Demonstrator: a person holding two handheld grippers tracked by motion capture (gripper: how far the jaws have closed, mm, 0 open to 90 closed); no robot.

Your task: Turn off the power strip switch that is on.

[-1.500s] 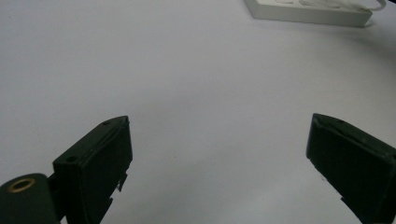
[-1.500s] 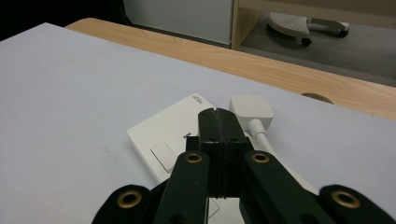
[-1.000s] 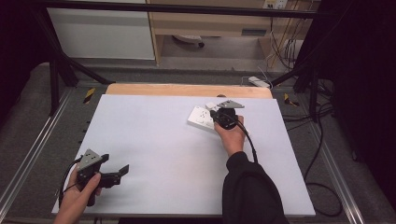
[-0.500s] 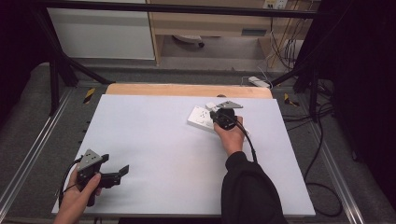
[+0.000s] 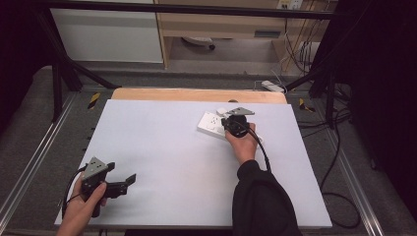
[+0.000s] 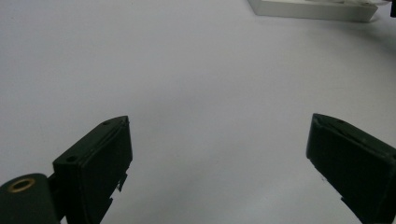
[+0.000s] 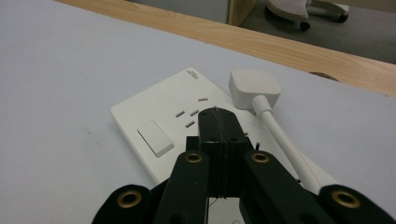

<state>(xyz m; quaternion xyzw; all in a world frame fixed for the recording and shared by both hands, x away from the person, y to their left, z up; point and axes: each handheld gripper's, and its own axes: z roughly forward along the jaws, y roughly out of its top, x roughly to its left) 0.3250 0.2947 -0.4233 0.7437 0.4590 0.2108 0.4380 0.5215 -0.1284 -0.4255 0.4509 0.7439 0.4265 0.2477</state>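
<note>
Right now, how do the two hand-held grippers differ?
The left hand-held gripper has its jaws wide apart with nothing between them; the right hand-held gripper has its jaws pressed together. The left hangs near the table's front left corner, far from the socket strip; the right sits over the strip. Both have black jaws.

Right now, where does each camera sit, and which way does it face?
High view: above the near side, looking forward and down on the table; both forearms, left gripper, right gripper.
Left gripper view: along its open jaws, over bare tabletop.
Right gripper view: along its closed jaws, at the socket strip and plug.
Shared: all three show the socket strip.
</note>
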